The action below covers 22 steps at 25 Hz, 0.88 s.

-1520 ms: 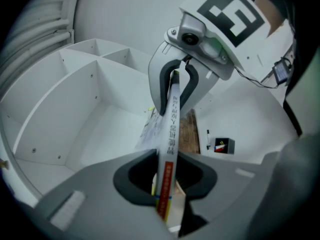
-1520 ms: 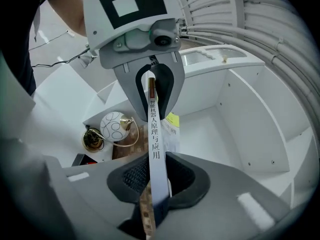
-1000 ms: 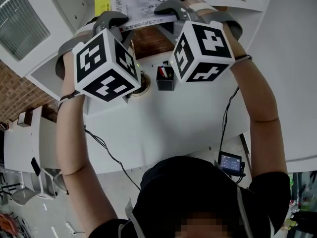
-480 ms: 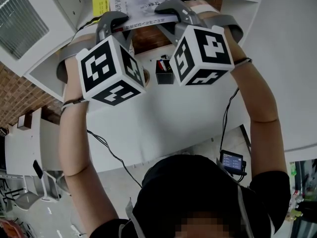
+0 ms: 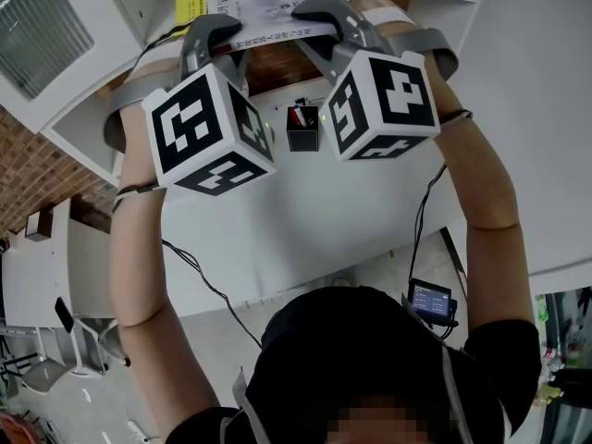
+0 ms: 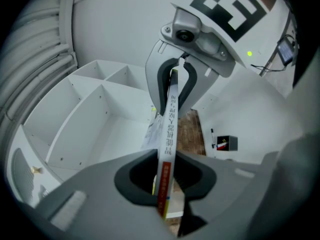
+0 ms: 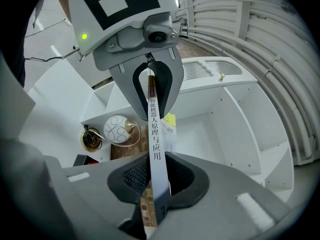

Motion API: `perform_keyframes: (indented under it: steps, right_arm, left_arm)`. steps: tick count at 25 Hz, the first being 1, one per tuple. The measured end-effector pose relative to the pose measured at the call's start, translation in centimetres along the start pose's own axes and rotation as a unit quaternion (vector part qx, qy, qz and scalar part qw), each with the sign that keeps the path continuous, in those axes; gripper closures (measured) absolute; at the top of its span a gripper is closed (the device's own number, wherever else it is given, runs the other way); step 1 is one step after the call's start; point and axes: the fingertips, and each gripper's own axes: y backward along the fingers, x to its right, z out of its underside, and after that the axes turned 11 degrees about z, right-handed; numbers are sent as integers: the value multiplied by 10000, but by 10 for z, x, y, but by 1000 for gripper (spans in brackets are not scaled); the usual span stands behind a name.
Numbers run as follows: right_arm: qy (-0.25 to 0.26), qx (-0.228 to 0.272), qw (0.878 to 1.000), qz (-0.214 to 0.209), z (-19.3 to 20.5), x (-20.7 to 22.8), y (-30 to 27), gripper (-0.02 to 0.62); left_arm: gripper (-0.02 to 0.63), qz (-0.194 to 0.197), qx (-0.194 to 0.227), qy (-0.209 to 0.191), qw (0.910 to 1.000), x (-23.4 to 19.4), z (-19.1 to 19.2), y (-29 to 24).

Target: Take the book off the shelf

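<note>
Two grippers pinch one thin book (image 5: pixel 264 7), one at each end. In the head view the book sits at 12 o'clock, the left gripper (image 5: pixel 211 43) at 11, the right gripper (image 5: pixel 319 15) at 1, above the white desk (image 5: pixel 305 220).

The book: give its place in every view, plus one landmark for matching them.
Head view: book at top centre, cover facing up.
Left gripper view: centre, spine edge-on, gripped in the near jaws.
Right gripper view: centre, printed spine gripped in the near jaws.
Landmark: black box, mid-picture in head view, right of the spine in left gripper view, lower left in right gripper view.
</note>
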Motion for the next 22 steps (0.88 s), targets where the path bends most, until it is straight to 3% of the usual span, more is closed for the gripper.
perform_keyframes:
  steps: [16,22]
  right_arm:
    - [12,-55,9999,126,-22,0,30,528]
    - [-56,-98,9998,192,-32,2,40,528]
  left_arm:
    - [531,-208,131,-171,9996,11,0,34]
    - [531,-459,177,-368,9981,11,-1,49]
